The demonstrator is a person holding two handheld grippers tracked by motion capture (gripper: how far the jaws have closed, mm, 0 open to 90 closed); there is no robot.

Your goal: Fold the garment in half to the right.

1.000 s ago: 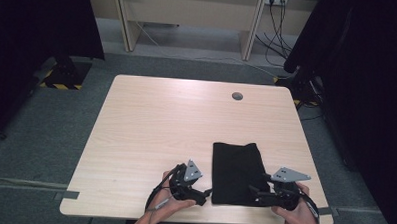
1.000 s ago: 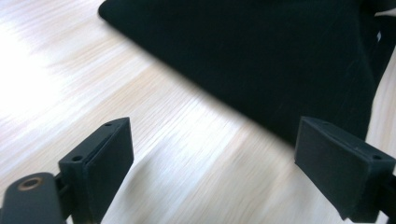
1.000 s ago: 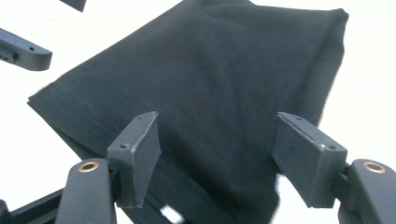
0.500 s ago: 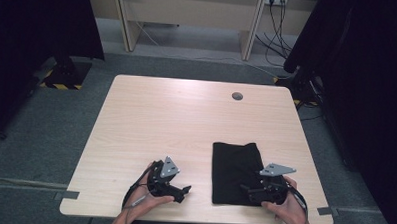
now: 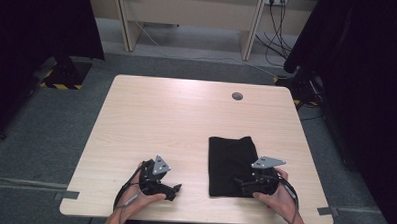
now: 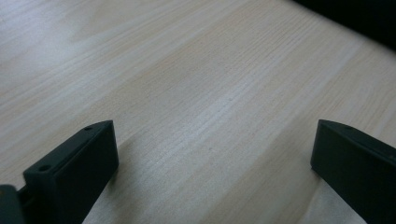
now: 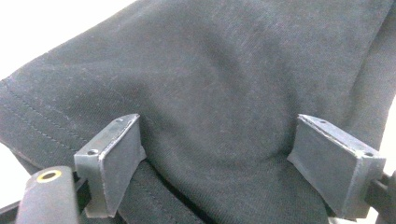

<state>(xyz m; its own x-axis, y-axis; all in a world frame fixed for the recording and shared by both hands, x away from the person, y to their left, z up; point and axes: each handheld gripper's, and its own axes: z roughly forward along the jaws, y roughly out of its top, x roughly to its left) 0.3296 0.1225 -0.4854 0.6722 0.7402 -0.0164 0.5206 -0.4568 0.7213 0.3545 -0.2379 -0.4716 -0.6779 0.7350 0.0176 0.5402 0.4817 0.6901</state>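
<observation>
Both tools wide (right (image 7: 219,163) over cloth (image 7: 224,84))

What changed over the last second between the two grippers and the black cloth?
The left gripper drew away leftward from the black cloth, over bare table. The right gripper slid slightly toward the near edge, above the cloth's near right part. Both have just been opening their jaws, and nothing is clamped. The folded cloth lies where it was.

The cloth (image 5: 229,165) lies on the table (image 5: 186,121), toward its near right part. Left of the cloth — well apart — sits the left gripper (image 5: 173,189). The right gripper (image 5: 240,183) rests over the cloth's near right corner — jaws astride fabric.
</observation>
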